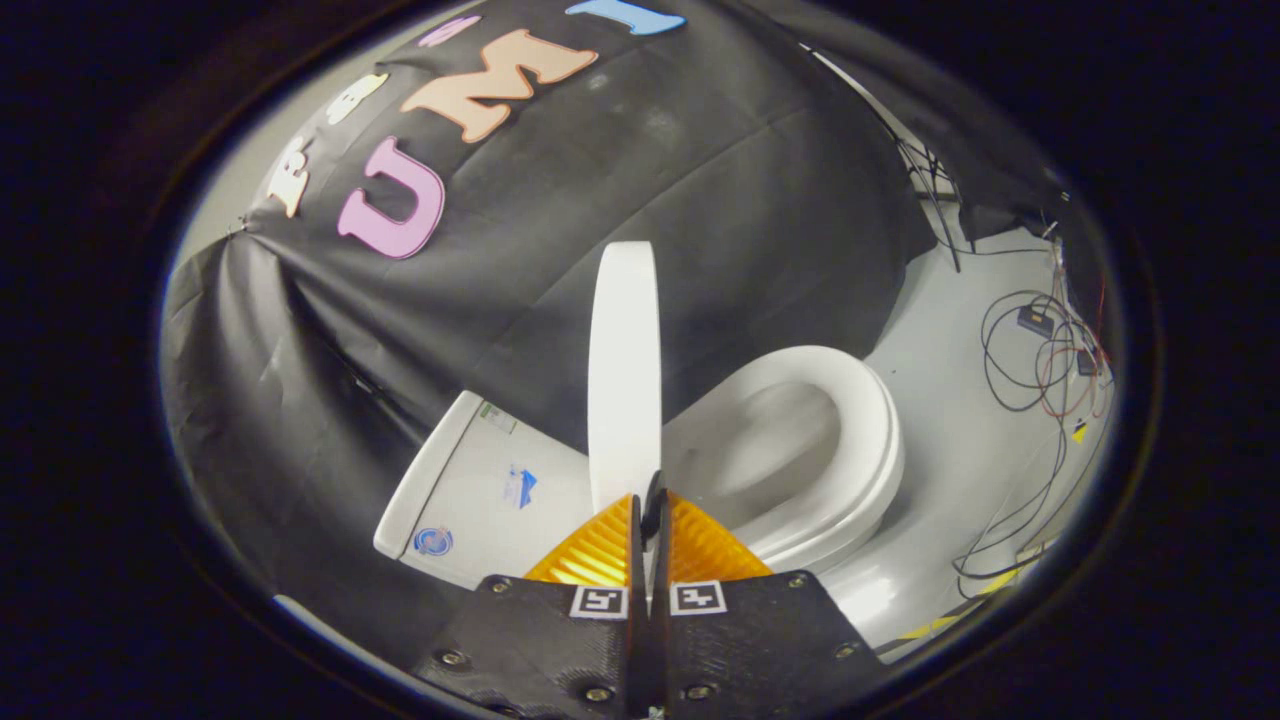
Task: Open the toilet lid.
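Observation:
The white toilet lid (625,380) stands raised and nearly upright, seen edge-on just ahead of my fingers. Its near rim runs down between them, and a thin white sliver shows in the narrow gap. My gripper (650,505) is shut on that rim. To the right of the lid lies the uncovered seat ring (865,440) around the open bowl (770,450). On the lid's other side is the white tank (480,490), with small stickers on it.
Black cloth hangs close behind the tank and lid. The pale floor (960,400) spreads beyond the bowl, with loose cables and small boxes (1040,360) lying on it and more cables (1000,560) near the toilet's base.

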A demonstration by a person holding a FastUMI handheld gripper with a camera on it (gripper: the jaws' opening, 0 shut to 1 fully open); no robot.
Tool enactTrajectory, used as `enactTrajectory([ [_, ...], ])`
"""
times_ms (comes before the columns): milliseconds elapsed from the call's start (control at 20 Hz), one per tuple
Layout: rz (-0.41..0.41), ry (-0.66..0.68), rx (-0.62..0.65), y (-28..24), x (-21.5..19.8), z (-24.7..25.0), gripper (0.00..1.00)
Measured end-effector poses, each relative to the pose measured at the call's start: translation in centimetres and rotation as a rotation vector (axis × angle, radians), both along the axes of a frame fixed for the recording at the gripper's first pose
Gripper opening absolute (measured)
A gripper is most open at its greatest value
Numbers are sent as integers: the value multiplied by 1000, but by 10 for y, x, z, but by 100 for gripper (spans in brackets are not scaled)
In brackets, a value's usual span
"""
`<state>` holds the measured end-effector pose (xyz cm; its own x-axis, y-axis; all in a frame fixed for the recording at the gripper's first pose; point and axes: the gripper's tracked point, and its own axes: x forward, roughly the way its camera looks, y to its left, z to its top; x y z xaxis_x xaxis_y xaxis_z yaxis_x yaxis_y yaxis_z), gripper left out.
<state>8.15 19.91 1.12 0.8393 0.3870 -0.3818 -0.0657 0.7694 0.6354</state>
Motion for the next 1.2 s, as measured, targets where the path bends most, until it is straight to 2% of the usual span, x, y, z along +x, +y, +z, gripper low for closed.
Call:
enactTrajectory([
  [350, 53, -77, -93, 28, -6, 25, 2],
  [550, 57, -102, -102, 38, -8, 32, 2],
  [900, 46, -167, -211, 58, -14, 46, 1],
  [1200, 15, -172, -318, 72, -16, 50, 2],
])
